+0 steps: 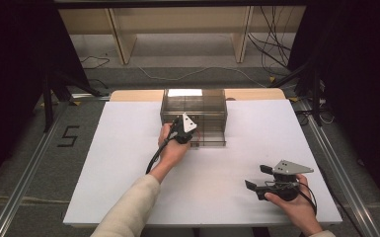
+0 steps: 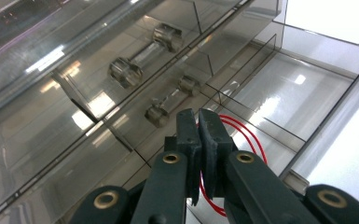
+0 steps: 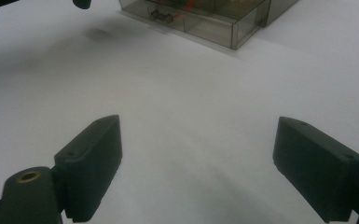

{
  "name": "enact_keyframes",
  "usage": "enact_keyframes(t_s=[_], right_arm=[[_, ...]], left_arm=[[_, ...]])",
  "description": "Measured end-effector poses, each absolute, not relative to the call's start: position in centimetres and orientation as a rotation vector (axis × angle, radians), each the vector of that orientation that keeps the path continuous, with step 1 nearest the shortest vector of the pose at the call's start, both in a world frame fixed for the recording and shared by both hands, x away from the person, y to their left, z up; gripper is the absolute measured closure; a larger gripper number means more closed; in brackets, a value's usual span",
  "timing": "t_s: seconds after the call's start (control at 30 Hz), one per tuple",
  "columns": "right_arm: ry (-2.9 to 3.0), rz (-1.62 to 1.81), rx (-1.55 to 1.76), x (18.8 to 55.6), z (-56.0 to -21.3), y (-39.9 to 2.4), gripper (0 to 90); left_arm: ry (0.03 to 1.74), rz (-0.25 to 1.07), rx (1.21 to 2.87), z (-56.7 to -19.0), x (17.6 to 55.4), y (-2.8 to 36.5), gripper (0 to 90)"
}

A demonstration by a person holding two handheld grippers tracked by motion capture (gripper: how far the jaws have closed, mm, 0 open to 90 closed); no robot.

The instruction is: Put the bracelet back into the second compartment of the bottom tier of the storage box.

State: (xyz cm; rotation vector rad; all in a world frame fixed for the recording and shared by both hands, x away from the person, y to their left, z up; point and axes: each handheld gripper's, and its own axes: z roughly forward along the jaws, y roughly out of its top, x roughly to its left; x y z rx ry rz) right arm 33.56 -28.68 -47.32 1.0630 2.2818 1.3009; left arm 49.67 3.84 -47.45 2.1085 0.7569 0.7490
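Note:
A smoky clear drawer box (image 1: 193,101) stands at the back middle of the white table (image 1: 128,163), with its lowest drawer (image 1: 211,139) pulled out. My left gripper (image 1: 192,142) is at that drawer's front left corner. In the left gripper view its jaws (image 2: 199,117) are shut tight, pad to pad, over the open drawer (image 2: 303,88). A thin red loop (image 2: 257,141) lies just behind the tips; whether it is pinched I cannot tell. My right gripper (image 1: 258,177) rests low at the front right of the table, jaws wide open (image 3: 198,126) over bare surface.
Two metal bar handles (image 2: 144,58) (image 2: 170,100) sit on the shut drawer fronts above the left jaws. The box (image 3: 224,18) lies far ahead of the right gripper, with a red streak (image 3: 186,4) in its drawer. Wooden shelving and cables stand beyond the table.

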Motion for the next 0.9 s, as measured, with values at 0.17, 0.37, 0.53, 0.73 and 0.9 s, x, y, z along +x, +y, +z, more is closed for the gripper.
enact_keyframes(t_s=[0.17, 0.37, 0.53, 0.73, 0.9], right_arm=[[2.283, 1.299, 1.062, 33.56, -47.32, -28.68, 16.7], [2.284, 1.299, 1.064, 33.55, -47.32, -28.66, 16.7], [2.285, 1.298, 1.064, 33.56, -47.33, -28.67, 16.7], [2.285, 1.299, 1.064, 33.55, -47.33, -28.67, 16.6], [2.285, 1.299, 1.062, 33.54, -47.32, -28.67, 16.7]], left_arm=[[0.755, 0.737, 2.120, -47.58, 49.56, 3.76, 87.5], [0.745, 0.731, 2.155, -47.75, 49.52, 3.67, 87.5], [0.742, 0.729, 2.171, -47.98, 49.53, 3.52, 87.0], [0.758, 0.726, 2.174, -48.11, 49.50, 3.52, 83.2], [0.784, 0.732, 2.136, -47.74, 49.17, 3.75, 79.6]])
